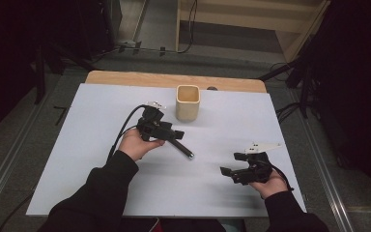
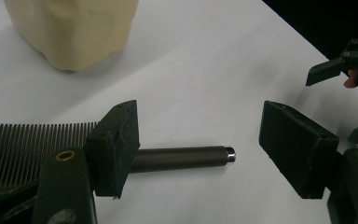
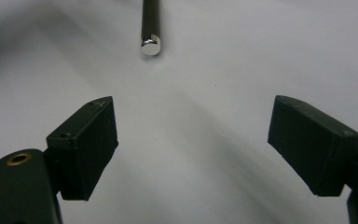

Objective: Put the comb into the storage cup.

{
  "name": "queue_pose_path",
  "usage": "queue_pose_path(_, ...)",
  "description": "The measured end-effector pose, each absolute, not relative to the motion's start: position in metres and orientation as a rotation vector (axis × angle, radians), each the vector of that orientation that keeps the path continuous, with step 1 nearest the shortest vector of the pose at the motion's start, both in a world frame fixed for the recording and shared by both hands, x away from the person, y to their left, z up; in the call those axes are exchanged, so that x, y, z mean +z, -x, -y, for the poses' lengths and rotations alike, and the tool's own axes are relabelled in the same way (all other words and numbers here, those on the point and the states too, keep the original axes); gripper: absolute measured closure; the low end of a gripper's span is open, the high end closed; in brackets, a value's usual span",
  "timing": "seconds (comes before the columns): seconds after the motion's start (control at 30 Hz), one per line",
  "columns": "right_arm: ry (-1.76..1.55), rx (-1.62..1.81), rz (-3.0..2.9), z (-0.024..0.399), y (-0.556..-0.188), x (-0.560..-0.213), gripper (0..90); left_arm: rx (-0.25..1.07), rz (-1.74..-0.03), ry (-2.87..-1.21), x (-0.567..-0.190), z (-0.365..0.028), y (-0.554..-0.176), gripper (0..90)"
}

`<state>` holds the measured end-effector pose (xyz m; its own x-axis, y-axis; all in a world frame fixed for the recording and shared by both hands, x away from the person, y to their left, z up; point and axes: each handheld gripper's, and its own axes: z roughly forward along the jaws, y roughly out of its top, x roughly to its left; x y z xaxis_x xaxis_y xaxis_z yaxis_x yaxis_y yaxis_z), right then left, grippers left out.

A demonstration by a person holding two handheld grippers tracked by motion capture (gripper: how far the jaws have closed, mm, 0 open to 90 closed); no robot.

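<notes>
A comb lies on the white sheet: fine dark teeth [image 2: 28, 144] and a round dark handle [image 2: 182, 158] with a shiny tip [image 1: 190, 156]. My left gripper [image 1: 168, 134] hovers low over the comb, open. In the left gripper view its jaws [image 2: 205, 151] stand wide apart, and the handle pokes out from behind the left jaw without being squeezed. A cream cup [image 1: 188, 102] stands upright just behind, also seen as the cream cup [image 2: 72, 30]. My right gripper [image 1: 231, 173] is open at the front right, and the handle tip [image 3: 150, 44] lies ahead of its jaws [image 3: 193, 147].
The white sheet [image 1: 101, 169] covers a wooden table whose far edge [image 1: 125, 77] shows beyond it. Dark floor, cables and stands surround the table. The other gripper [image 2: 342, 65] shows at the right edge of the left gripper view.
</notes>
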<state>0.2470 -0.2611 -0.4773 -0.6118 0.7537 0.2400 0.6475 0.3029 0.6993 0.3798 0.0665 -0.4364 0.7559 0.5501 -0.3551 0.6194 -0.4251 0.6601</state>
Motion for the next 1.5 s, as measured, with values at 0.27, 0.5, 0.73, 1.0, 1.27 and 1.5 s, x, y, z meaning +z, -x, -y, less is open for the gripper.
queue_pose_path(0.27,-1.332,1.198,-2.414,0.266,-0.242,-0.477,14.0,-0.124,-0.861,-2.132,-0.442,-0.054,-0.384,29.2)
queue_pose_path(0.5,-1.343,1.197,-2.407,0.267,-0.241,-0.478,14.0,-0.128,-0.852,-2.138,-0.444,-0.043,-0.386,29.9)
queue_pose_path(0.73,-1.343,1.197,-2.404,0.268,-0.24,-0.478,14.0,-0.136,-0.844,-2.152,-0.449,-0.035,-0.386,30.4)
queue_pose_path(1.0,-1.338,1.196,-2.407,0.268,-0.24,-0.477,14.0,-0.131,-0.845,-2.174,-0.453,-0.033,-0.386,34.1)
queue_pose_path(1.27,-1.334,1.196,-2.408,0.268,-0.24,-0.477,14.0,-0.172,-0.834,-2.183,-0.459,-0.03,-0.383,68.6)
queue_pose_path(1.5,-1.331,1.196,-2.411,0.268,-0.24,-0.477,14.0,-0.173,-0.806,-2.232,-0.472,-0.027,-0.381,90.0)
